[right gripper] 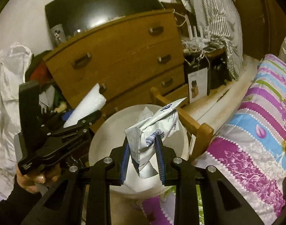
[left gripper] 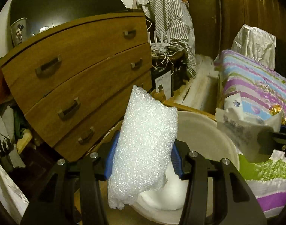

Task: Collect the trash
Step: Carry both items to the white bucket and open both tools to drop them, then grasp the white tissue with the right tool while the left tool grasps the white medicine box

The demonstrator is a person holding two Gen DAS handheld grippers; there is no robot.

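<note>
My left gripper point(left gripper: 143, 150) is shut on a white foam sheet point(left gripper: 144, 144) and holds it over the left rim of a white bin point(left gripper: 208, 135). A white foam lump point(left gripper: 169, 195) lies inside the bin. My right gripper point(right gripper: 142, 151) is shut on a crumpled silver-and-blue wrapper point(right gripper: 152, 131) and holds it above the same bin point(right gripper: 105, 131). The left gripper with its foam sheet point(right gripper: 88, 106) shows at the left of the right wrist view. The wrapper also shows at the right of the left wrist view point(left gripper: 242, 123).
A wooden chest of drawers point(left gripper: 77, 78) stands behind the bin. A wooden frame post point(right gripper: 182, 116) is at the bin's right. A striped bedspread point(right gripper: 255, 127) lies to the right. A white plastic bag point(right gripper: 10, 86) sits far left. Cables and a striped cloth point(left gripper: 171, 24) are behind.
</note>
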